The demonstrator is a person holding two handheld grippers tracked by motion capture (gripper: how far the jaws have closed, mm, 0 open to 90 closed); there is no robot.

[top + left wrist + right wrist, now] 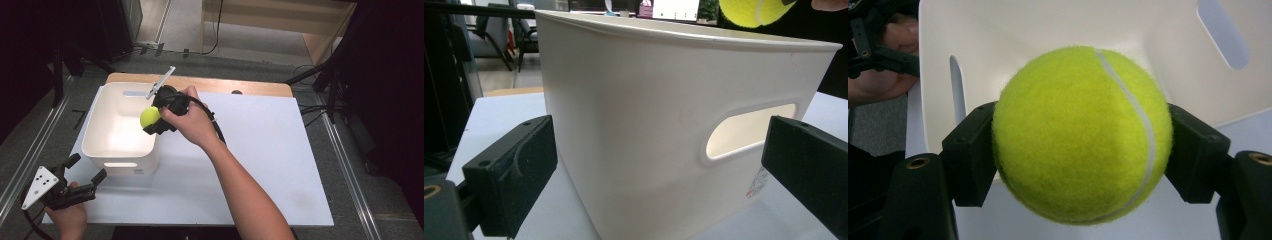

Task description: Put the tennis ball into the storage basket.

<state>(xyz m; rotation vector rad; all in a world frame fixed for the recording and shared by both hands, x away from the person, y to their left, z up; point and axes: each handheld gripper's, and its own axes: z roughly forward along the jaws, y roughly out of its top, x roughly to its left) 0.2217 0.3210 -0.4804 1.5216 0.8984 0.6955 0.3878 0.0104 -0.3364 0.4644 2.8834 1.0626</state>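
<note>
My right gripper (pixel 152 120) is shut on a yellow-green tennis ball (pixel 149 116), holding it in the air just over the right rim of a white plastic bin (pixel 102 127). In the right gripper view the ball (pixel 1083 132) sits squeezed between both black pads, with the bin's inside (pixel 1058 27) below it. At the table's front left corner my left gripper (pixel 87 170) stands open and points at the bin's near wall. In the left gripper view the bin's wall (pixel 639 110) with its handle slot stands between and beyond the wide jaws, and the ball (pixel 751 11) peeks over the rim.
A white board (pixel 270 165) covers the table, with bare room right of the bin. A wooden strip (pixel 225 85) runs along its far edge. Metal rails (pixel 345 165) flank both sides, and black stands and cables lie on the floor beyond.
</note>
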